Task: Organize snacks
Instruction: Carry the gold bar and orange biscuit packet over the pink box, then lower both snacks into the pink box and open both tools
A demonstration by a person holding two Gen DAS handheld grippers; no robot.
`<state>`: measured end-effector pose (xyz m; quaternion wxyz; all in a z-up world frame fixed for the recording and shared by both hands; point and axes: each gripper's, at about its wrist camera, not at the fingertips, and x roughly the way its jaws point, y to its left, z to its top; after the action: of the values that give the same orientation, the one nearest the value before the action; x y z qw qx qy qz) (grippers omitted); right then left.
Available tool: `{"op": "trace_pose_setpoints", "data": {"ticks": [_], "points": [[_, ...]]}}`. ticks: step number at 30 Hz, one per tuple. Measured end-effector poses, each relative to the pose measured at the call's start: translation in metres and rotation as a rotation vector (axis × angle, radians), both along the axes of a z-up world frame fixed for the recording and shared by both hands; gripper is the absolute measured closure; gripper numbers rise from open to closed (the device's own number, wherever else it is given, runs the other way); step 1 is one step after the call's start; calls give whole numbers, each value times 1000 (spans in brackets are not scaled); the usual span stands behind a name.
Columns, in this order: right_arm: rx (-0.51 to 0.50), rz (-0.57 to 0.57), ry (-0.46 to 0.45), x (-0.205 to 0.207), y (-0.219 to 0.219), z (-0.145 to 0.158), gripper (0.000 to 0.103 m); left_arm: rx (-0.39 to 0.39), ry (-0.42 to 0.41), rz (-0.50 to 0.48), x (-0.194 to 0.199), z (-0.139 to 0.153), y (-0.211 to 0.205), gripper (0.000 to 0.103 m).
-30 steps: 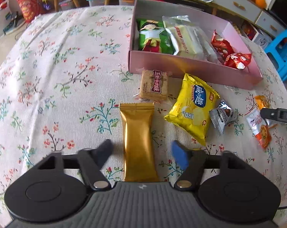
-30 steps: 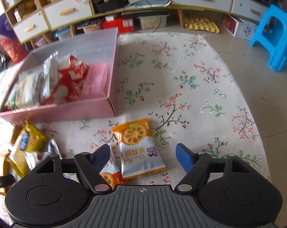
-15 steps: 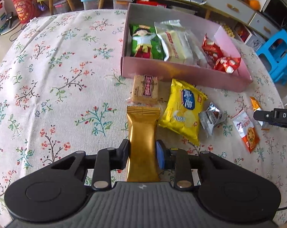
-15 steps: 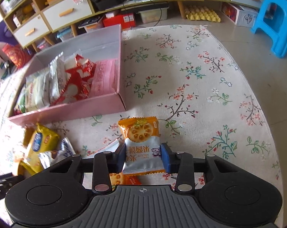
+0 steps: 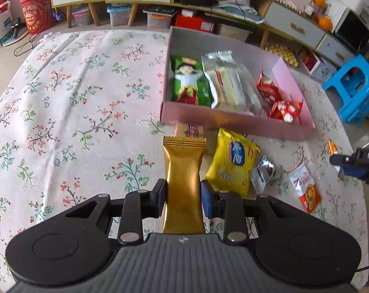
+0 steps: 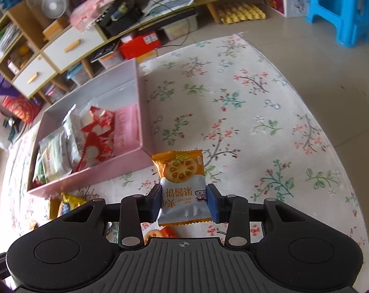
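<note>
My left gripper (image 5: 183, 195) is shut on a long gold snack bar (image 5: 183, 171) and holds it above the floral tablecloth, short of the pink box (image 5: 233, 122). The box holds a green packet (image 5: 188, 85), a white packet (image 5: 229, 85) and red candies (image 5: 277, 97). My right gripper (image 6: 183, 199) is shut on an orange and silver jam biscuit packet (image 6: 182, 185), lifted near the pink box's (image 6: 91, 171) right corner. The right gripper also shows at the right edge of the left wrist view (image 5: 355, 162).
On the cloth lie a yellow chip bag (image 5: 233, 163), a small silver packet (image 5: 263, 173), a beige cracker packet (image 5: 190, 130) and an orange biscuit packet (image 5: 306, 190). Another orange packet (image 6: 160, 233) lies under my right gripper. A blue stool (image 5: 355, 88) and shelves stand beyond the table.
Both grippers closed from open, the left on the gold bar and the right on the jam biscuit packet. Both have since lifted their packets off the cloth.
</note>
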<state>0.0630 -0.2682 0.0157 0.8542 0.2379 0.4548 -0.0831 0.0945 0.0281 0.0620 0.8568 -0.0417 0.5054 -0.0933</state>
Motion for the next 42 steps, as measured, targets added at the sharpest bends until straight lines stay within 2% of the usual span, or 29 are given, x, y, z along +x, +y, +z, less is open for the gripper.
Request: {"op": "trace_pose_setpoints", "data": {"ticks": [7, 14, 17, 24, 33, 38, 42], "points": [[44, -57, -26, -2, -19, 10, 65, -32, -42, 53, 11, 14, 15, 75], [44, -82, -55, 5, -28, 23, 65, -50, -114, 98, 28, 27, 19, 75], [34, -74, -76, 11, -26, 33, 65, -84, -139, 99, 35, 35, 17, 75], [16, -42, -117, 32, -18, 52, 65, -127, -188, 73, 50, 41, -6, 75], [59, 16, -143, 61, -3, 52, 65, -204, -217, 14, 77, 40, -37, 75], [96, 59, -148, 76, 11, 50, 65, -200, -220, -4, 91, 31, -46, 75], [86, 125, -155, 87, 32, 48, 65, -187, -218, -16, 96, 22, -50, 75]]}}
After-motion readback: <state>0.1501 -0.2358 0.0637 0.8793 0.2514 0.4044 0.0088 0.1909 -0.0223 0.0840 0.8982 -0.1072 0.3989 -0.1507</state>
